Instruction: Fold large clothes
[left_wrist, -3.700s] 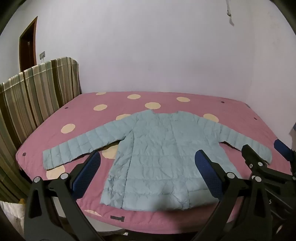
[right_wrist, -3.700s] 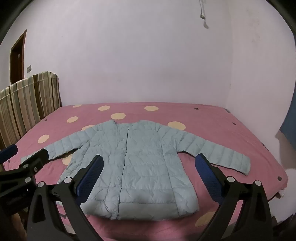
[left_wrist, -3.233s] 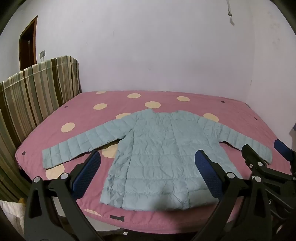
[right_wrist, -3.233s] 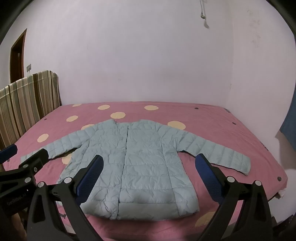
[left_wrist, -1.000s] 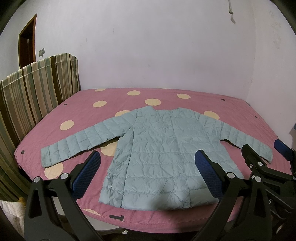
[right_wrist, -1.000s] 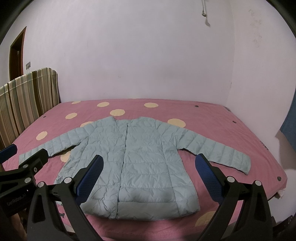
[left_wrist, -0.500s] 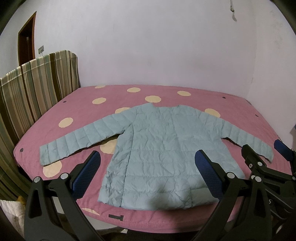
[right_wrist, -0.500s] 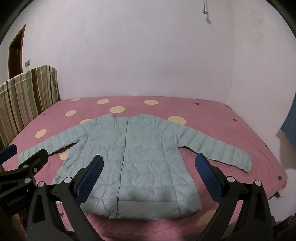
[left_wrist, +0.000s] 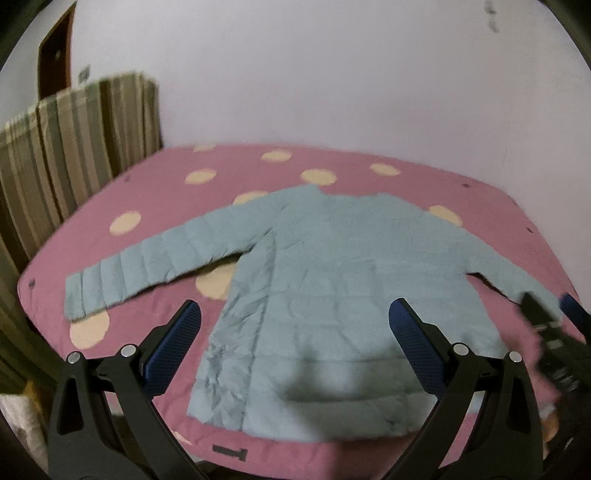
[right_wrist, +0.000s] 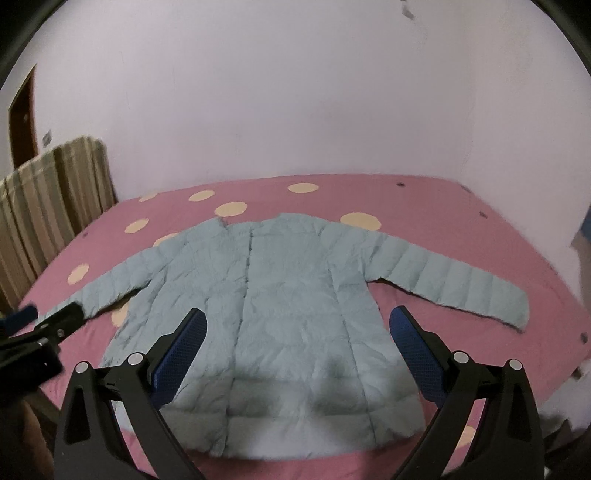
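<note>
Pink, cream-spotted bedding covers the bed (left_wrist: 155, 206) on which the pale blue puffer jacket (left_wrist: 332, 288) lies flat, hem nearest, collar towards the far wall, sleeves spread sideways. Its long axis runs sleeve to sleeve, across both tools. Just short of the hem, the left gripper (left_wrist: 291, 339) faces the jacket's left half and the right gripper (right_wrist: 297, 343) its right half; both gape wide, holding nothing. A striped headboard (left_wrist: 66, 147) stands beyond the left sleeve. Nothing blocks either reach.

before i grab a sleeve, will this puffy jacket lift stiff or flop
Likely floppy: the light blue quilted jacket lies flat and creased on the pink bed. Probably light for its size, given the thin puffy quilting. A lifted sleeve would probably drag the body along.
</note>
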